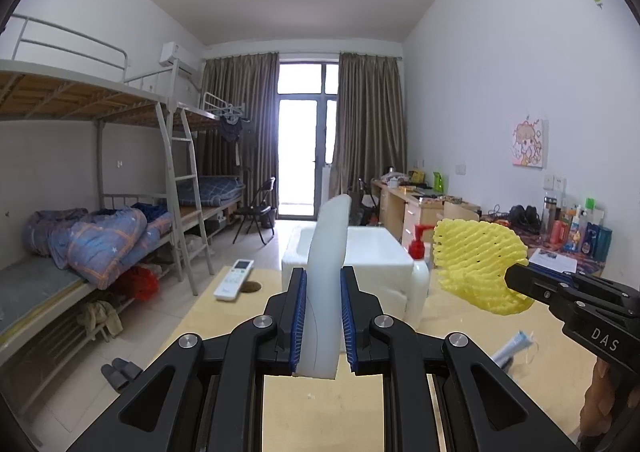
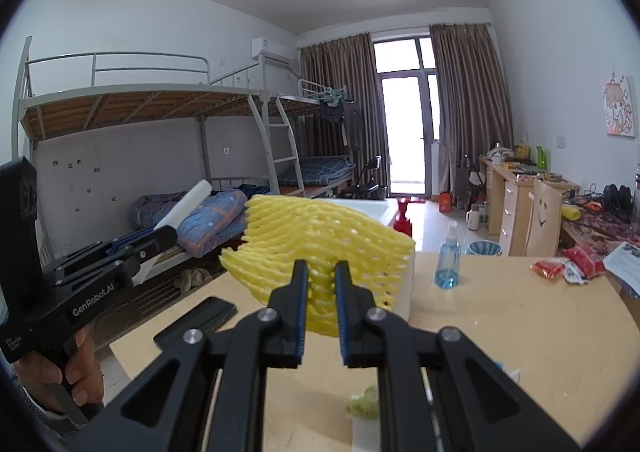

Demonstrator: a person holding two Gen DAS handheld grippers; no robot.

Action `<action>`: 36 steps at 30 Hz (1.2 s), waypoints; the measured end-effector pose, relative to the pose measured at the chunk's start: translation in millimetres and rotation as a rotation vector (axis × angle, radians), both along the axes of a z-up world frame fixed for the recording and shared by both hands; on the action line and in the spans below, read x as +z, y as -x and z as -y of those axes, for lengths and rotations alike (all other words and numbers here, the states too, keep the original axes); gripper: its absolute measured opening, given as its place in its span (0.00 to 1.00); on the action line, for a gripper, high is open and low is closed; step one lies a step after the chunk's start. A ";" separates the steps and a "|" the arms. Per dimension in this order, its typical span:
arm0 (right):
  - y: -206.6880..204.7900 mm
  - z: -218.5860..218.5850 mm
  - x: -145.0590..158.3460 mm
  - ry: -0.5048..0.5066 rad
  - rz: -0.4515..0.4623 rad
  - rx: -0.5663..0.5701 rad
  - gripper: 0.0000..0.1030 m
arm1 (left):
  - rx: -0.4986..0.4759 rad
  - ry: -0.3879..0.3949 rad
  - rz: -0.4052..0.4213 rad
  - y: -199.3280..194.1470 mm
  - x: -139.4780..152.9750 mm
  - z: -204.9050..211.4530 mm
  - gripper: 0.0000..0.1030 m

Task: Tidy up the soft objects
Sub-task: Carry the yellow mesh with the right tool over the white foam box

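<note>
Jaws of left gripper (image 1: 323, 316) clamp white foam sheet (image 1: 327, 252); right gripper (image 2: 321, 304) apparently pinches yellow net (image 2: 320, 244).

Two side-by-side wrist views facing window (image 1: 303, 139)

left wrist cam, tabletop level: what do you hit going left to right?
White remote control → white foam strip clamped in the left gripper → red-pump bottle → yellow foam net pinched by the right gripper.
</note>
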State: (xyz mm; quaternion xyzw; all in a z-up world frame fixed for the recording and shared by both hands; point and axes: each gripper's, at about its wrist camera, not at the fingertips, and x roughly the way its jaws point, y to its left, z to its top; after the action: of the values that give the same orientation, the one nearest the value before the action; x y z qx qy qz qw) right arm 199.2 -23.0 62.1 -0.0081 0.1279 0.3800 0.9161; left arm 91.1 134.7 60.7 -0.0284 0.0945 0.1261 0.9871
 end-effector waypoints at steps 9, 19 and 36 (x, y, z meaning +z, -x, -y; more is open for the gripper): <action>-17.3 -12.9 17.7 -0.001 0.009 0.001 0.16 | 0.000 -0.021 0.006 -17.2 19.3 -7.4 0.17; -36.6 -26.7 21.0 0.013 -0.005 -0.013 0.16 | -0.013 -0.016 -0.021 -36.2 21.4 -15.5 0.17; -73.3 -70.1 23.4 0.115 -0.002 -0.016 0.16 | -0.019 -0.030 -0.073 -98.8 23.0 -43.0 0.17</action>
State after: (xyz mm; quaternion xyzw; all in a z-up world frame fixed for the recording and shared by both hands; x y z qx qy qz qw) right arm 272.5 47.0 85.5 -0.0592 0.1504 0.3645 0.9171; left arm 189.9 177.7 83.7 -0.0080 0.1289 0.1193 0.9844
